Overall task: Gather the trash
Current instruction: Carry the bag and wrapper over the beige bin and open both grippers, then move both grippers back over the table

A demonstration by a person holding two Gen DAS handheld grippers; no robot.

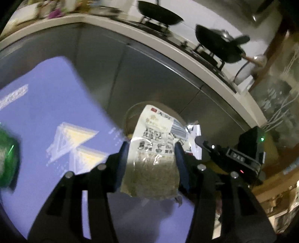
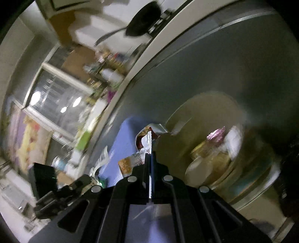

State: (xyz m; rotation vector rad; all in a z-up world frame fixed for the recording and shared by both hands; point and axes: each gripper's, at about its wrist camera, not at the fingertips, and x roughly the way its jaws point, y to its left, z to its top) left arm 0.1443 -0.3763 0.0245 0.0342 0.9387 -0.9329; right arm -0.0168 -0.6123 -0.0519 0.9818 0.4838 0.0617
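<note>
In the left wrist view my left gripper [image 1: 151, 149] has its blue pads on either side of a printed snack wrapper [image 1: 155, 158], white at the top and clear below, and holds it above the purple cloth [image 1: 46, 112]. Beyond it is a round bin [image 1: 134, 115] against the cabinet. My right gripper [image 1: 214, 151] shows at the right. In the right wrist view my right gripper [image 2: 150, 157] is shut on a silvery foil wrapper [image 2: 145, 138] with red and orange print. The beige bin [image 2: 214, 134], holding trash, is just right of it.
A green bottle [image 1: 7, 158] lies at the left edge of the purple cloth. Grey cabinet doors [image 1: 149, 78] stand behind the bin. Black woks [image 1: 160, 16] sit on the stove above. Shelves and clutter [image 2: 104, 74] fill the right wrist view's left.
</note>
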